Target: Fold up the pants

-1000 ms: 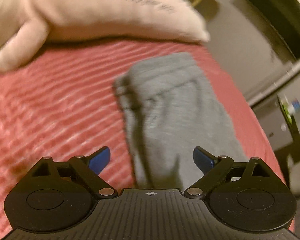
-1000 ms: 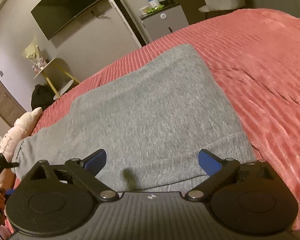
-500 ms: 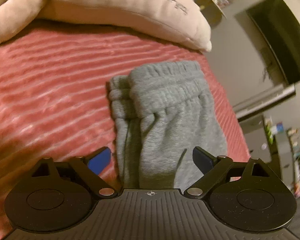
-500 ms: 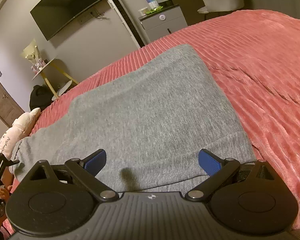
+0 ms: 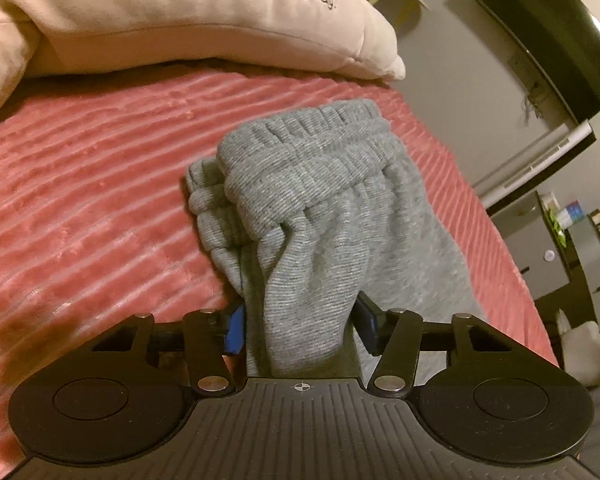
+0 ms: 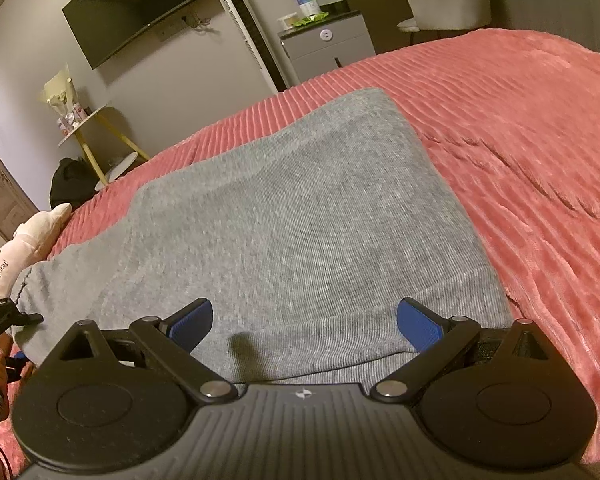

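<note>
Left wrist view: the left hand-held gripper (image 5: 300, 326) has just been closing and now pinches a raised fold of the grey sweatpants (image 5: 324, 216) between its blue pads, near the bunched elastic waistband (image 5: 300, 160). The pants lie on the pink ribbed bedspread (image 5: 92, 184), below a cream pillow (image 5: 180, 20)

Right wrist view: the right hand-held gripper (image 6: 304, 326) is released, its pads spread over the flat hem end of the sweatpants (image 6: 292, 216), gripping nothing
</note>
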`<state>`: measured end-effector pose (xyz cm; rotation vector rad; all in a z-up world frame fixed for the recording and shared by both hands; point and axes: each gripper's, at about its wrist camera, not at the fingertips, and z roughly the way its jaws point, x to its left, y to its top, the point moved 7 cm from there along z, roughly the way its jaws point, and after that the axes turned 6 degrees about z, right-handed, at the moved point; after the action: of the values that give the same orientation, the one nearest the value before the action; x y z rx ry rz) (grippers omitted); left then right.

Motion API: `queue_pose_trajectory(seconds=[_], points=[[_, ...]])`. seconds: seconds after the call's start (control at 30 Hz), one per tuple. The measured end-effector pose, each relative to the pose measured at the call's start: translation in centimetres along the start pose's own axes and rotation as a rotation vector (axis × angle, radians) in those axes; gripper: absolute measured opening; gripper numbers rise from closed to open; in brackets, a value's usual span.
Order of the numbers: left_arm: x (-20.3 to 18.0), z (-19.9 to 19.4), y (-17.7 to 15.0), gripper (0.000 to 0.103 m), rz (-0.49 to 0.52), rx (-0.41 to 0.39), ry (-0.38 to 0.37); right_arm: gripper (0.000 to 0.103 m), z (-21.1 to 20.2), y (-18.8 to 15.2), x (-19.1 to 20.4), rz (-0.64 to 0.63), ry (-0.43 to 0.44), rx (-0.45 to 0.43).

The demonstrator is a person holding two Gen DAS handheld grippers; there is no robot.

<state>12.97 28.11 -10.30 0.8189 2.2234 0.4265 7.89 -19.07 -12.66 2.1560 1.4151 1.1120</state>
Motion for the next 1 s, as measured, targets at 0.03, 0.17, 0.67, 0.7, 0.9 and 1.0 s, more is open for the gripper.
queue_pose_trajectory(seconds=[0.03, 0.17, 0.67, 0.7, 0.9, 1.0], points=[[0.0, 0.0, 0.0, 0.056, 0.0, 0.0, 0.0, 0.099, 0.0, 0.0, 0.0, -0.003, -0.003, 0.0], [0.1, 0.0, 0.2, 0.044, -0.005, -0.001, -0.001, 0.099, 0.2, -0.1, 0.2, -0.03, -0.022, 0.004], [1.9, 0.7, 0.6, 0.049, -0.233, -0.037, -0.167, 0.099, 0.4, -0.1, 0.2, -0.03, -0.024, 0.004], [2.2, 0.9, 0.7, 0.048, -0.268, -0.034, -0.186, 0.099, 0.4, -0.1, 0.2, -0.029, -0.023, 0.003], [0.7, -0.2, 1.5, 0.025, -0.194, -0.072, -0.152, 0.099, 0.1, 0.1, -0.1, 0.001, -0.007, -0.001], [-2.5, -2.4, 2.2, 0.022, -0.044, -0.159, -0.147, 0.099, 0.0, 0.2, -0.3, 0.028, 0.006, -0.009]])
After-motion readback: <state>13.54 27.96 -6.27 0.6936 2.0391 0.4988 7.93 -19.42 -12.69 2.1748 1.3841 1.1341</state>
